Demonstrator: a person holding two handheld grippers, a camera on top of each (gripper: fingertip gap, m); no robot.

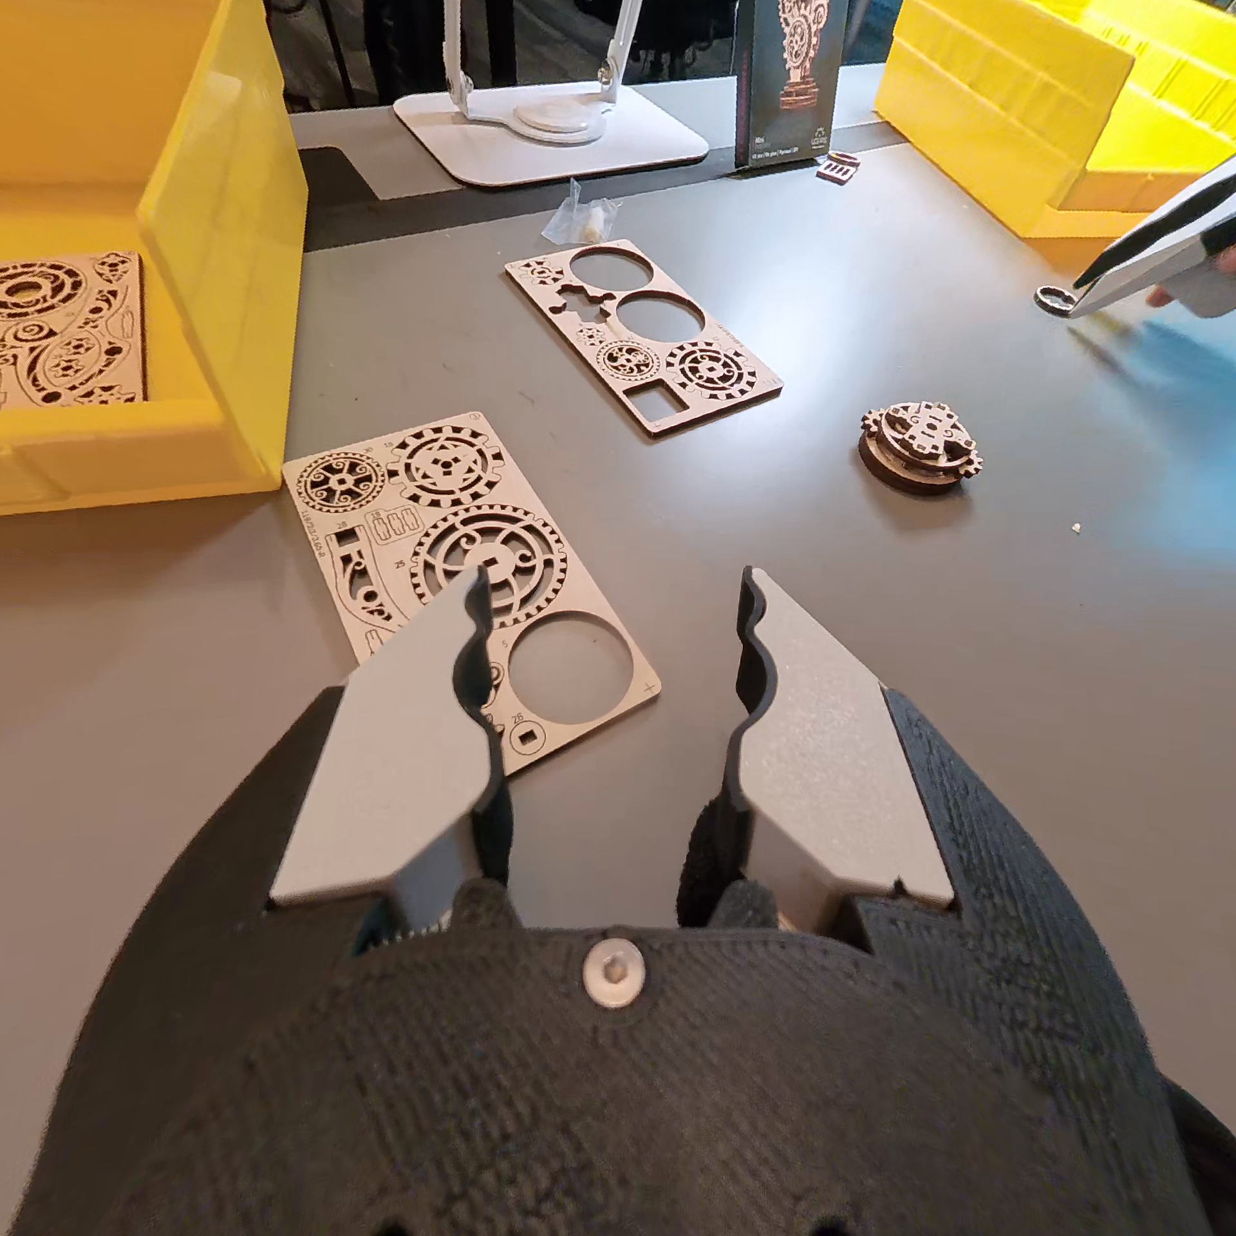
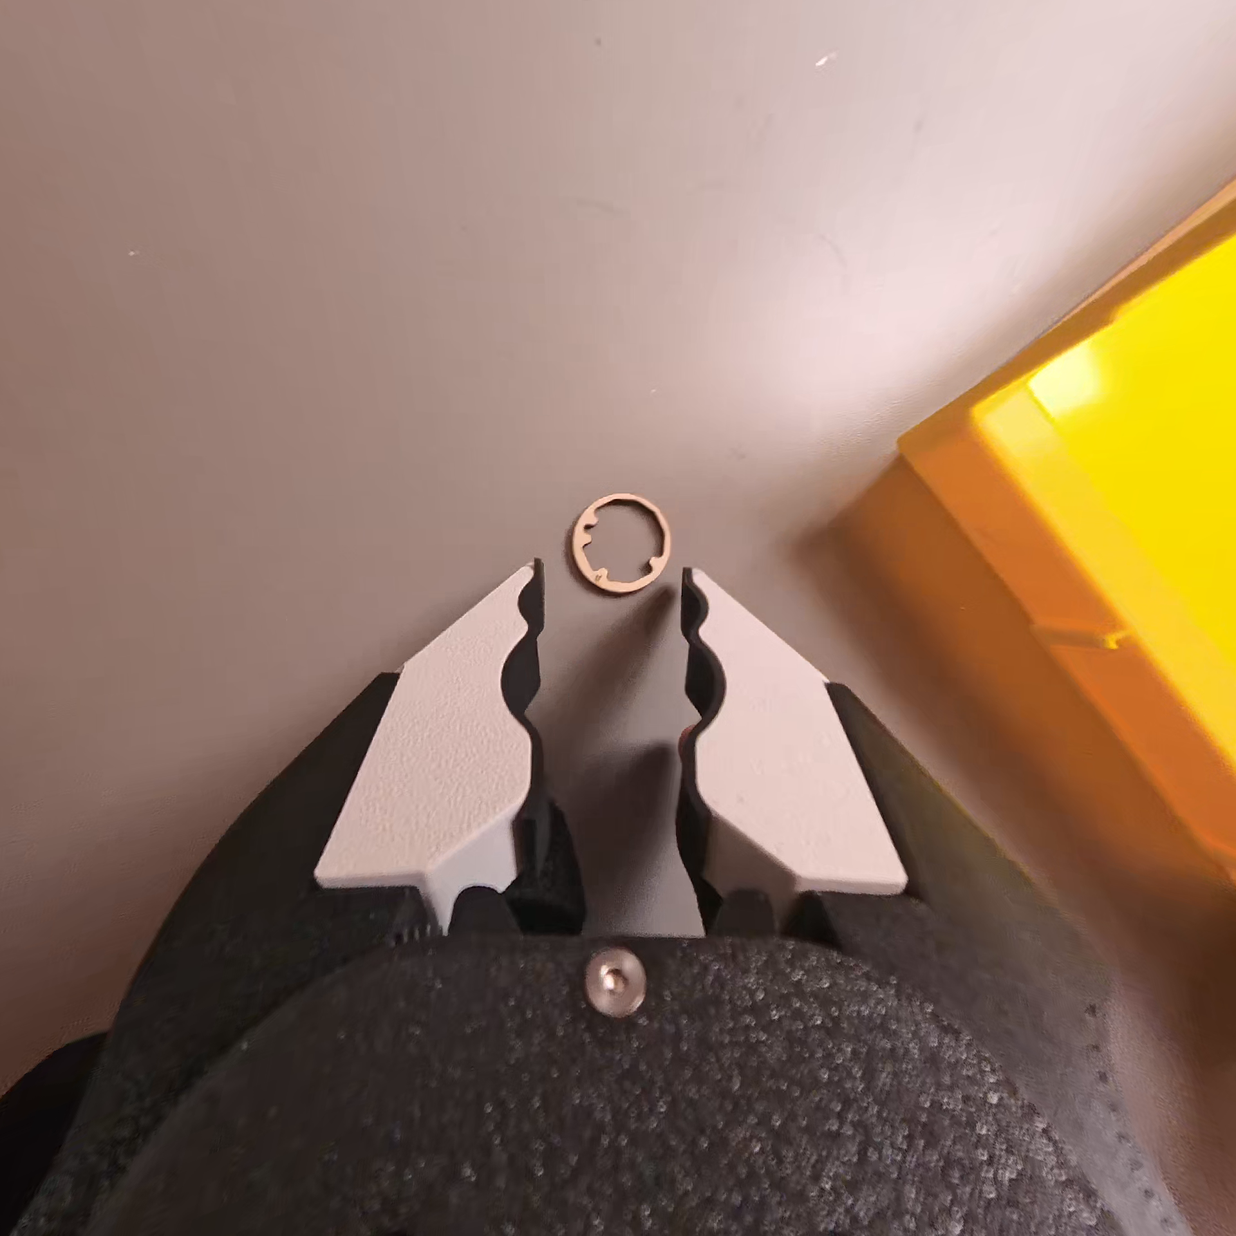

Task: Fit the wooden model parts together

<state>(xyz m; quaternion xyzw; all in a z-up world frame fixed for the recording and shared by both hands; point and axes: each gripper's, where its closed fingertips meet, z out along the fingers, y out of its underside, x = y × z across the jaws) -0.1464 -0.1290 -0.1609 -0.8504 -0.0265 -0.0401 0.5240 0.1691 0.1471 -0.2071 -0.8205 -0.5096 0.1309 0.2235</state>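
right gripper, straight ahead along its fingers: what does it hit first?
Most likely the small wooden ring, lying flat on the grey table just past the open right gripper. It sits roughly centred on the gap, not yet between the fingers. Gripper height above the table is unclear.

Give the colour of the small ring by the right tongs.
Light tan ring; right wrist view.

surface: grey table [image 1: 869, 602]; light: glare patches; sides: yellow bins [image 1: 221, 200]; beyond: dark, perhaps chairs
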